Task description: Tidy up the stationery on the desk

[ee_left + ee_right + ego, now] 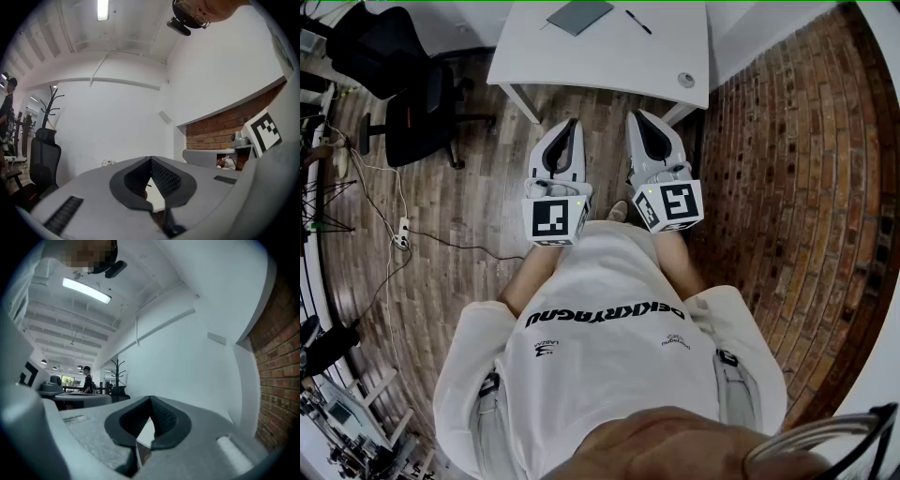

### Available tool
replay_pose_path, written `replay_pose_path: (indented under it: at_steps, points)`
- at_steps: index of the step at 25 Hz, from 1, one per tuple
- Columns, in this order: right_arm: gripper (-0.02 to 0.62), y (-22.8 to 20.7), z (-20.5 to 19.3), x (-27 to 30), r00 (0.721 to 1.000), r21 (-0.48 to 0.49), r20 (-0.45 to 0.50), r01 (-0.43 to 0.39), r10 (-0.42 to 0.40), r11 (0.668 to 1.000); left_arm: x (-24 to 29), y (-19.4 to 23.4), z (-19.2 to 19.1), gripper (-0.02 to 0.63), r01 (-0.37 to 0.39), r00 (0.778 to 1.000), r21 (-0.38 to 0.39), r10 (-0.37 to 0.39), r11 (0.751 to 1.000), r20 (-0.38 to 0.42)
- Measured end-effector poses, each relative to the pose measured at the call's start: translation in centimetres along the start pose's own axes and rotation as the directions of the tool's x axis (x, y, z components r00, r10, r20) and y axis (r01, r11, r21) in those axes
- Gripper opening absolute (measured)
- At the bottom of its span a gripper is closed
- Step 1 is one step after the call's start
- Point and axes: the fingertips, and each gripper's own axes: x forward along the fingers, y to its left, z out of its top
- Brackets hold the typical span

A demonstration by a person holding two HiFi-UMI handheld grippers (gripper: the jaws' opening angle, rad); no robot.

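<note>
Nothing looks tidied yet: the flat grey notebook and slim black pen lie apart on the white table at twelve o'clock. The left gripper and right gripper hang short of it, jaws together and empty.

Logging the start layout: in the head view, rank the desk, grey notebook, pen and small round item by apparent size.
White desk
grey notebook
black pen, long but thin
small round item, close to the pen in area
</note>
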Motion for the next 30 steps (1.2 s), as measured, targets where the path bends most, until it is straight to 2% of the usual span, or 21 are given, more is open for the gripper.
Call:
replay_pose_path:
  at_steps: [9, 22, 30]
  points:
    - [0.0, -3.0, -0.6, 1.4, 1.0, 0.064, 0.011, -0.028, 0.027, 0.998, 2.9, -0.7, -1.3, -0.002, -0.013, 1.0, 0.011, 0.013, 1.0, -0.008]
    - [0.0, -9.8, -2.0, 2.2, 0.999, 0.053, -0.003, -0.054, 0.054, 0.997, 7.9, -4.2, -4.1, -0.002, -0.06, 0.997, 0.033, 0.061, 0.998, -0.042]
    - [0.001, -11.2, -3.7, 7.6, 0.998, 0.06, -0.037, -0.053, 0.055, 0.997, 13.0, -1.1, -5.4, -0.002, -0.051, 0.997, 0.005, 0.051, 0.999, -0.055]
